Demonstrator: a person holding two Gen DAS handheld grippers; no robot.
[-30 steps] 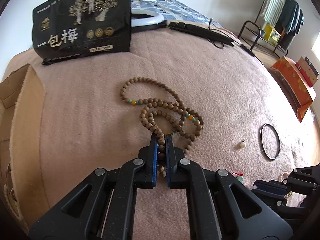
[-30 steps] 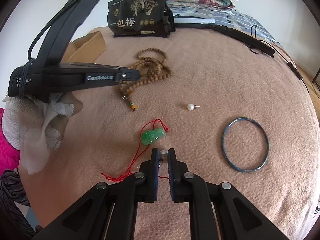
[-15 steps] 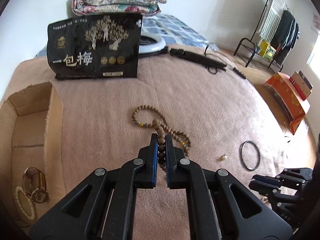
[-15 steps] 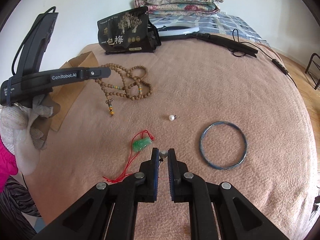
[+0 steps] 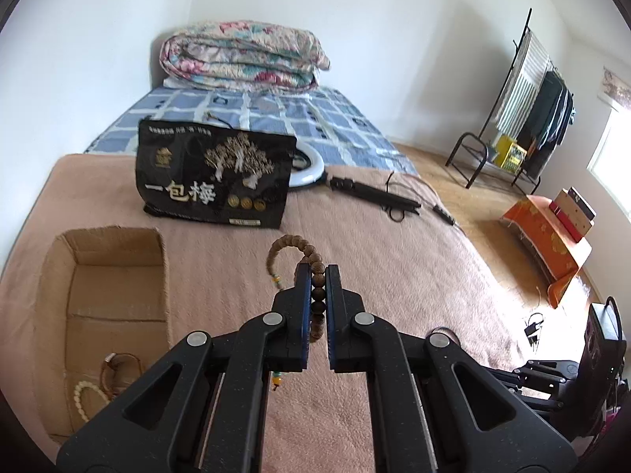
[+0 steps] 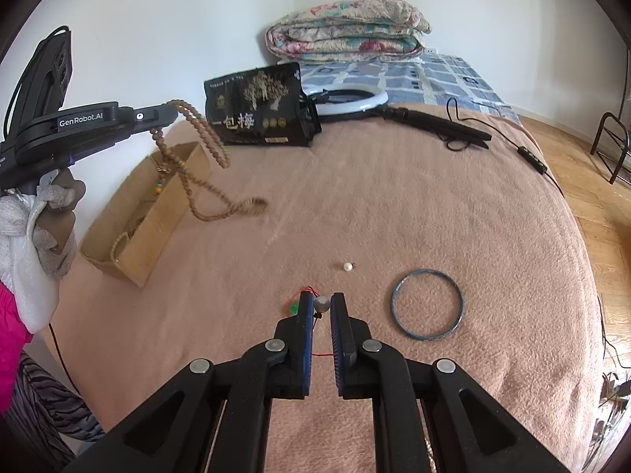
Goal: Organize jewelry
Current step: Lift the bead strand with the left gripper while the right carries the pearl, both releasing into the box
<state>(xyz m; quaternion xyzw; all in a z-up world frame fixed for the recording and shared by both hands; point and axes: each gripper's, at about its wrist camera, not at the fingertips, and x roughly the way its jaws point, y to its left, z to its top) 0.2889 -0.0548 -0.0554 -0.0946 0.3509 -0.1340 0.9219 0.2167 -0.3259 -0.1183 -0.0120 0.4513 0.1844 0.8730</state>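
Note:
My left gripper (image 5: 318,272) is shut on a long brown wooden bead necklace (image 5: 315,272) and holds it up in the air. In the right wrist view the necklace (image 6: 205,138) dangles from the left gripper (image 6: 169,112) above the near wall of an open cardboard box (image 6: 165,213); its lowest loop still touches the blanket. The box (image 5: 118,272) holds a watch (image 5: 114,366) and a pale bead bracelet (image 5: 84,398). My right gripper (image 6: 321,303) is shut on a small pearl earring (image 6: 321,304). A green pendant on red cord (image 6: 294,307) lies half hidden behind its left finger.
A loose pearl earring (image 6: 347,266) and a blue bangle (image 6: 427,304) lie on the tan blanket (image 6: 394,197). A black snack bag (image 6: 260,106), a ring light (image 6: 351,98) and its stand with cable (image 6: 437,124) lie at the back. A folded quilt (image 5: 240,55) is behind.
My left gripper has lifted the bead necklace off the blanket and carried it left toward the cardboard box. My right gripper has risen a little, still holding the pearl earring.

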